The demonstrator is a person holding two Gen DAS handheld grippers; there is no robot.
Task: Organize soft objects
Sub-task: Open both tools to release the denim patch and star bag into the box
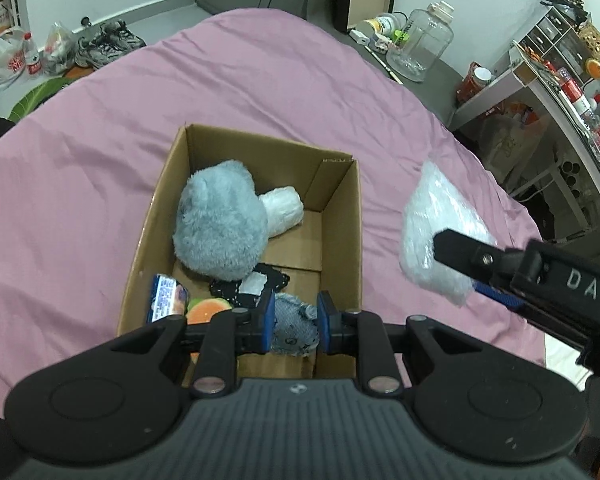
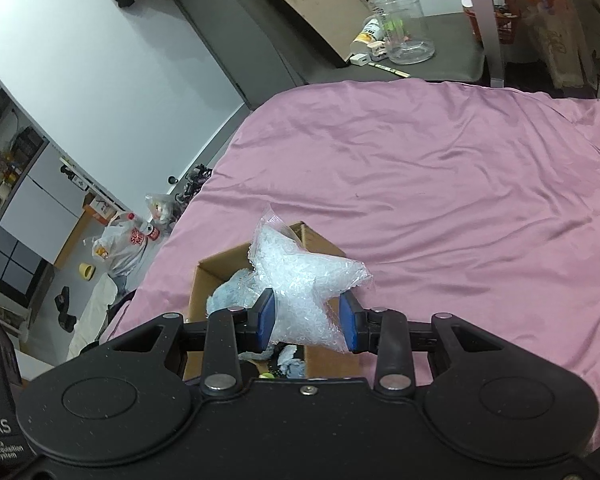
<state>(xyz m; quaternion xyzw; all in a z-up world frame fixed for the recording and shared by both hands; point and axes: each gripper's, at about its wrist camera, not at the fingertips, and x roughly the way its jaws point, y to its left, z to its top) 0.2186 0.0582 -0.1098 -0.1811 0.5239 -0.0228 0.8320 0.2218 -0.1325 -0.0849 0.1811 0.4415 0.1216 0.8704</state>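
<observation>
At nine o'clock of the right hand-held gripper (image 2: 307, 325), pinching the plastic bag (image 2: 300, 280), sits the box (image 1: 340, 216); left hand-held gripper (image 1: 296, 322) pinches denim cloth (image 1: 294, 326).

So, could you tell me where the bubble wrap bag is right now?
The bubble wrap bag is clamped in the right gripper, held above the pink bed just right of the cardboard box.

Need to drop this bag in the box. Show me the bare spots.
Bare floor in the cardboard box lies at its right side, between the white roll and the right wall. The left holds the grey plush; the near end is crowded. The right gripper holds the bag of clear pellets.
</observation>
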